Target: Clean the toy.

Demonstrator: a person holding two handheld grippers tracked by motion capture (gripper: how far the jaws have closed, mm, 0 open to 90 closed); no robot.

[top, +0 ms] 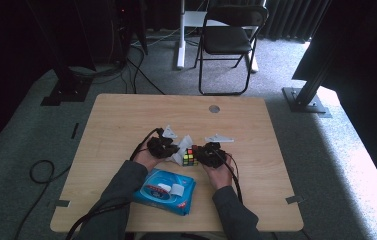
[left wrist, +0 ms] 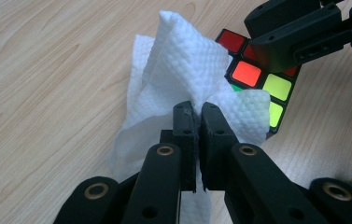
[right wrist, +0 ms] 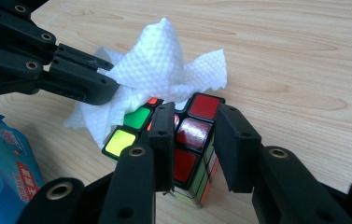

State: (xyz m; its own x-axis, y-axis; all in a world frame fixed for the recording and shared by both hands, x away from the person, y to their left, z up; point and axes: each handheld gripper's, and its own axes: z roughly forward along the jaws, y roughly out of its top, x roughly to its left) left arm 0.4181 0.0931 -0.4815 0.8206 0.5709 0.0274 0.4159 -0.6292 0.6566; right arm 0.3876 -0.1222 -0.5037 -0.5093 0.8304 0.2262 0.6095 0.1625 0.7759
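A light wooden table (top: pixel 126 120) carries everything, with a black folding chair (top: pixel 228 37) standing on the carpet beyond its far edge. Near the table's front edge lies a blue pack of wipes (top: pixel 168 192), between the person's forearms. Just beyond it, about the middle of the table, sits a puzzle cube (top: pixel 190 156) with coloured squares, resting on the wood. The right gripper (right wrist: pixel 192 135) has the cube's upper corner between its jaws, which stand a little apart on either side of a red column of squares; whether the pads already press on it cannot be told. The left gripper (left wrist: pixel 196 116) has its jaws pressed together, pinching a crumpled white wipe (left wrist: pixel 183 70). The wipe stands up in a peak and touches the cube's side, draping over part of its green and yellow squares.
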